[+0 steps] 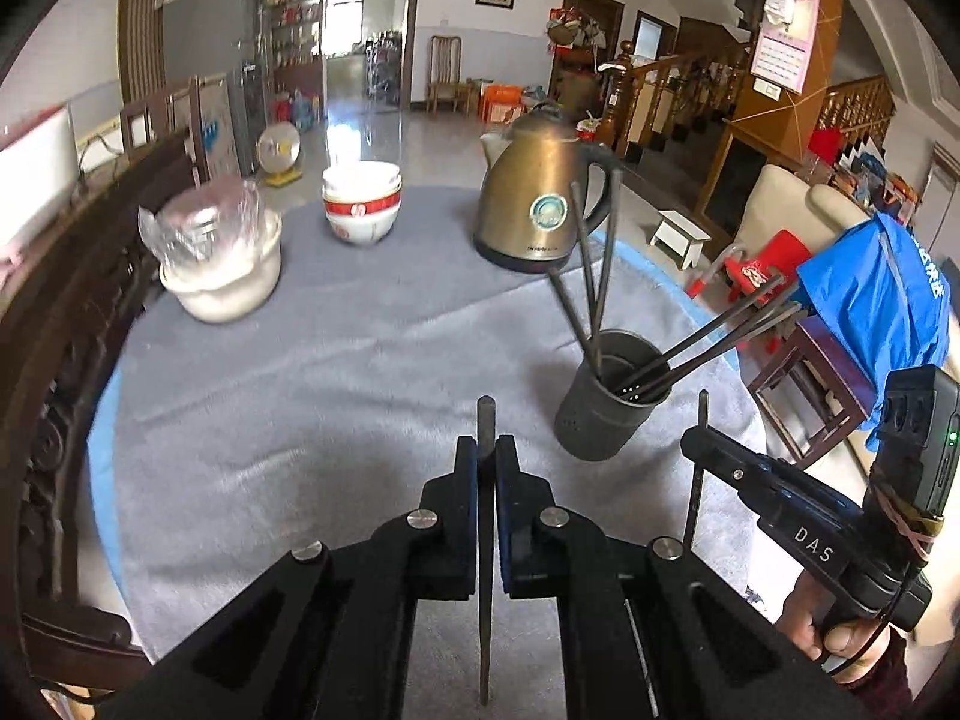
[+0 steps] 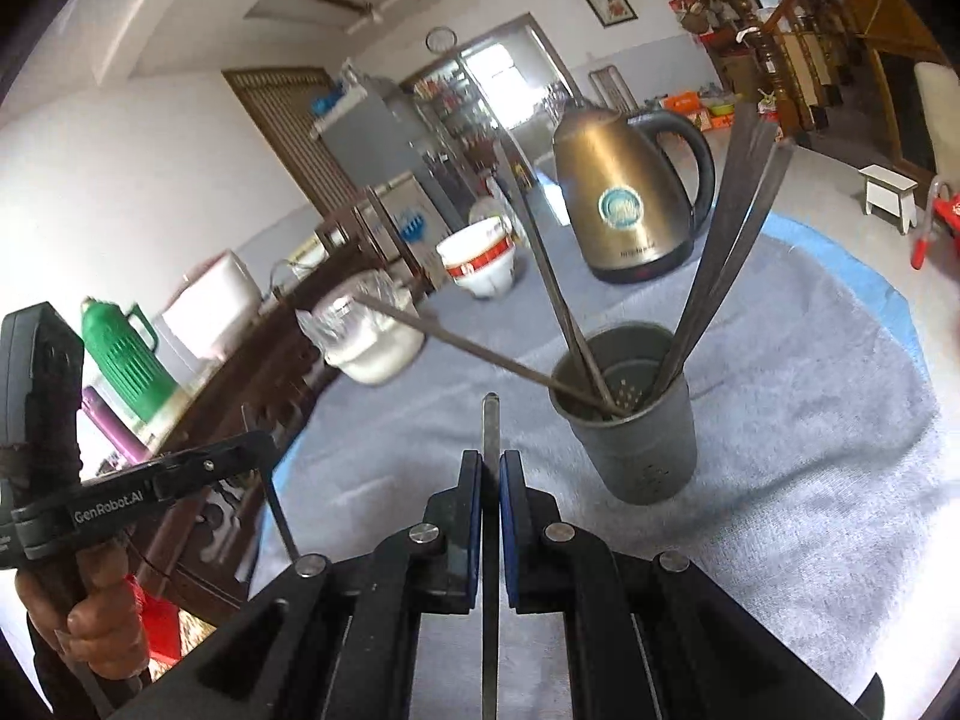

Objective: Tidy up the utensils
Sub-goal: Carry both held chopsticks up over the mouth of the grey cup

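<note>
1. Left wrist view: my left gripper (image 1: 486,468) is clamped on one chopstick (image 1: 485,420), its tip poking just past the pads, above the cloth (image 1: 300,396).
2. My right gripper (image 2: 491,480) is clamped on a second chopstick (image 2: 491,420), near the holder (image 2: 636,450).
3. That holder stands right of centre, its sticks fanned against the rim.
4. I'd judge it best to drop one stick at a time, tilting the tip into the open gap, releasing only once it is well inside.
5. Keep clear of the kettle (image 1: 540,204) and bowls (image 1: 362,201).
</note>
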{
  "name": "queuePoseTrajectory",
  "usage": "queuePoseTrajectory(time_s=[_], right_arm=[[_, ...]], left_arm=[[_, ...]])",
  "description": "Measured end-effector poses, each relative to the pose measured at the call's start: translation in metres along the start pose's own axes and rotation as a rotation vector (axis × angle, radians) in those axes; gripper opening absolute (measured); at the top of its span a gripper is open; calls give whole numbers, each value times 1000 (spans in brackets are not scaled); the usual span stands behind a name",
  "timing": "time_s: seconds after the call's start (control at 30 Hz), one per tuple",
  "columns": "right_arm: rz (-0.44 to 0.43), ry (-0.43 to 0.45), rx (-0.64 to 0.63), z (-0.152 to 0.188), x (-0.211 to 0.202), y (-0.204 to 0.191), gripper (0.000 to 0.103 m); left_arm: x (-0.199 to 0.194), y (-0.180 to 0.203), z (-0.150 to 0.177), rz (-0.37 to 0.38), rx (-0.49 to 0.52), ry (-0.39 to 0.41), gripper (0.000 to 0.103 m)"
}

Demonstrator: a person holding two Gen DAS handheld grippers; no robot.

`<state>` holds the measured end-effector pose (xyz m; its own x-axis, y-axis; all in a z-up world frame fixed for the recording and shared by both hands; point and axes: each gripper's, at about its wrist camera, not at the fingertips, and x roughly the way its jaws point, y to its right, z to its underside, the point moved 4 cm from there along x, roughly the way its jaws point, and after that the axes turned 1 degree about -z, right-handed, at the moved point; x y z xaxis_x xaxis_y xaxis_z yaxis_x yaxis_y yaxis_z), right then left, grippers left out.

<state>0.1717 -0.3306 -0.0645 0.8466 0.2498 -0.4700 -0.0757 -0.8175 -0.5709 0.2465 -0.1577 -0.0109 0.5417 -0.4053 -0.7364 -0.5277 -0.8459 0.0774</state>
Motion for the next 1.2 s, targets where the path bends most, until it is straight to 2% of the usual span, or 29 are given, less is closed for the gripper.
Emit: queuePoseTrajectory(time_s=[0.3, 0.63, 0.9, 1.2], right_arm=[[-30, 105, 37, -11, -28, 3, 6], [-46, 153, 57, -19, -46, 8, 6], [-61, 179, 74, -32, -61, 12, 6], [-53, 226, 71, -57, -81, 14, 6]], left_arm=[[-21, 19, -10, -81, 50, 48, 6], [-36, 36, -19, -136, 87, 92, 6], [-41, 45, -30, -139, 93, 104, 6], [-49, 55, -49, -106, 93, 128, 6]])
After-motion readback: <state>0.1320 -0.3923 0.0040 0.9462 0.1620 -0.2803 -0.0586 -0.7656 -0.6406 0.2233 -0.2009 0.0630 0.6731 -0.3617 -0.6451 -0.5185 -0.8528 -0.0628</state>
